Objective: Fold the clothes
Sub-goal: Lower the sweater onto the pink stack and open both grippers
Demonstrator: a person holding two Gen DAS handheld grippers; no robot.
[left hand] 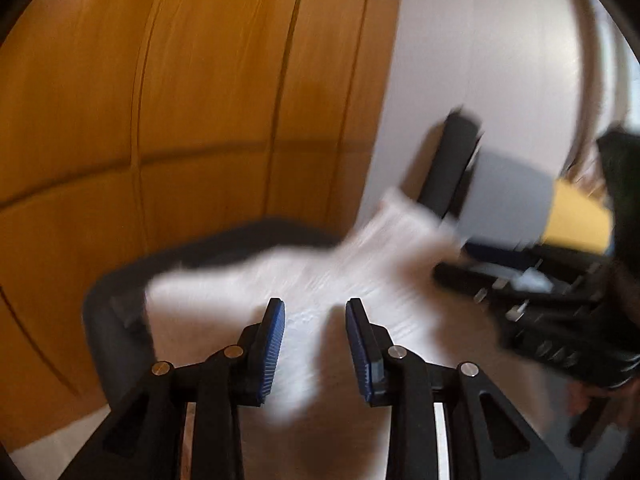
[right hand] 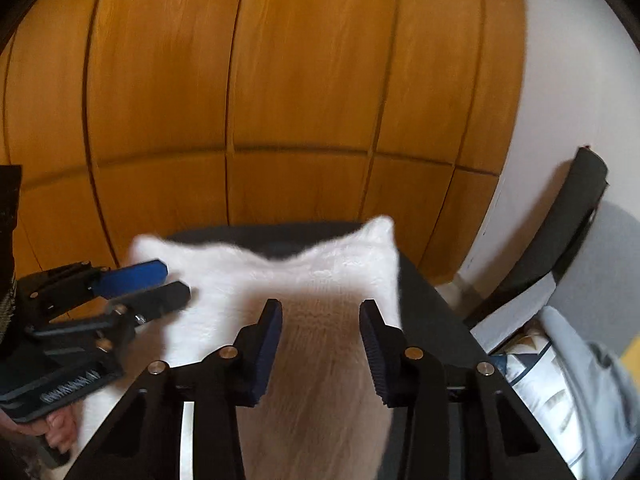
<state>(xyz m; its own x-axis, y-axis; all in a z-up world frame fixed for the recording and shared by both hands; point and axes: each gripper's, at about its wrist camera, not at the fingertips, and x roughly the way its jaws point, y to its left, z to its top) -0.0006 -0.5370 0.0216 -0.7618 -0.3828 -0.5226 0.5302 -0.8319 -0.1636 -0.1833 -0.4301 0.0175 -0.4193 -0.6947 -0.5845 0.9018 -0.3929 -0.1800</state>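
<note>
1. Two tongs in view. Left gripper [left hand: 315, 346]: blue-padded fingers spread, nothing between them; seen from the right wrist view [right hand: 168, 284], its tips lay over the garment's left edge, contact not settled through blur.
2. Right gripper [right hand: 320, 350]: fingers spread, pinching nothing, held over the garment's near middle; in the left wrist view [left hand: 472, 276] it sat at the garment's right side.
3. White knitted garment [right hand: 304, 280]: lay spread on the dark table [right hand: 432, 320], reaching from the near edge between both tongs to two raised corners at the far side, left and right.
4. Progress, as judged: no fold line could be made out. Such a lie fitted either a piece laid out for folding or one folded and being smoothed.
5. Surroundings: wooden panelling [right hand: 280, 80] far behind; dark chair [right hand: 568, 232] at right.
</note>
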